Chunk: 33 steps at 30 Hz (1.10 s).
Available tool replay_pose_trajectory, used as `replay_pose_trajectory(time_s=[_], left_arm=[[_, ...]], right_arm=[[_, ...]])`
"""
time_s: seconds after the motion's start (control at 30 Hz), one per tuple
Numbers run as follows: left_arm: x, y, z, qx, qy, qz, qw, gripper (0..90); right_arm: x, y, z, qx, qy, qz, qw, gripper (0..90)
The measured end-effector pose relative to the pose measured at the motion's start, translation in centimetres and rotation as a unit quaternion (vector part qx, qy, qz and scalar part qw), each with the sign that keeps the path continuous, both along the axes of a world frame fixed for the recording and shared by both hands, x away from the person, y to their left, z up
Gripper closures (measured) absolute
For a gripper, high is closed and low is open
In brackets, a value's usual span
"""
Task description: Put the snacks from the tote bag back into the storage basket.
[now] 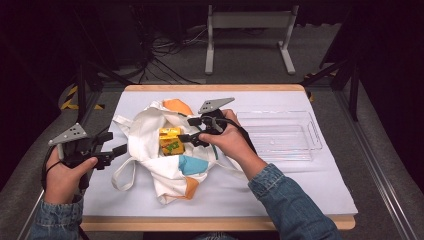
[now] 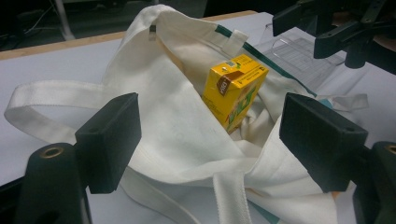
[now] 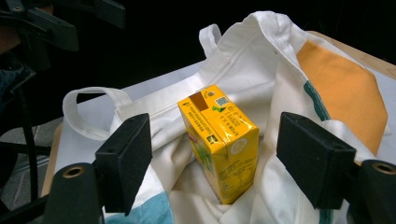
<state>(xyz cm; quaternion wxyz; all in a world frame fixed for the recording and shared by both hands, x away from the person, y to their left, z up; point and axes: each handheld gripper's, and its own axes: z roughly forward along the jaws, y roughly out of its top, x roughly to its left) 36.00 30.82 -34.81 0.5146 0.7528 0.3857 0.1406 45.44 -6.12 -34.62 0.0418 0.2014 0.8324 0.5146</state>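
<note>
A white cloth tote bag (image 1: 165, 150) with orange and teal patches lies crumpled at the centre of the white-covered table (image 1: 300, 190), its mouth gaping. A yellow drink carton (image 1: 170, 141) sits in the folds of that opening, printed with green on its side, resting tilted against the cloth. The right claw (image 1: 186, 129) is at about three o'clock from the carton, just beside it, its jaws spread wide; in the right gripper view the carton stands between the two black jaws without touching either. The left claw (image 1: 114, 144) is at about nine o'clock from the bag, near the table's left edge, jaws likewise spread and empty, pointing toward the bag; in the left gripper view one of the bag's handles (image 2: 51, 95) loops out across the table. A clear plastic tray (image 1: 285, 135) lies at three o'clock from the bag, apart from it.
</note>
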Motion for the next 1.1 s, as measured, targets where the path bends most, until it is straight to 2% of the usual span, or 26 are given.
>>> replay_pose_trajectory(time_s=[0.33, 0.43, 0.6, 0.7, 1.1], left_arm=[[0.0, 0.1, -0.1, -0.001, -0.001, 0.002, 1.0, 21.0], [0.0, 0.2, 0.0, -0.001, -0.003, 0.003, 1.0, 20.9], [-0.2, 0.3, -0.1, -0.001, -0.003, 0.004, 1.0, 20.9], [-0.3, 0.5, -0.1, 0.0, -0.002, 0.007, 1.0, 20.9], [-0.8, 1.0, -0.2, -0.002, -0.001, 0.014, 0.9999, 20.8]], right_arm=[[1.2, 2.2, -1.1, -0.029, -0.008, 0.008, 0.9995, 21.3], [1.4, 2.6, -1.5, -0.038, -0.006, 0.007, 0.9992, 19.5], [2.0, 3.5, -2.3, -0.047, 0.0, 0.022, 0.9986, 19.5], [2.3, 3.9, -2.9, -0.061, 0.004, 0.026, 0.9978, 19.5], [3.1, 5.1, -4.7, -0.07, 0.006, 0.038, 0.9968, 20.0]])
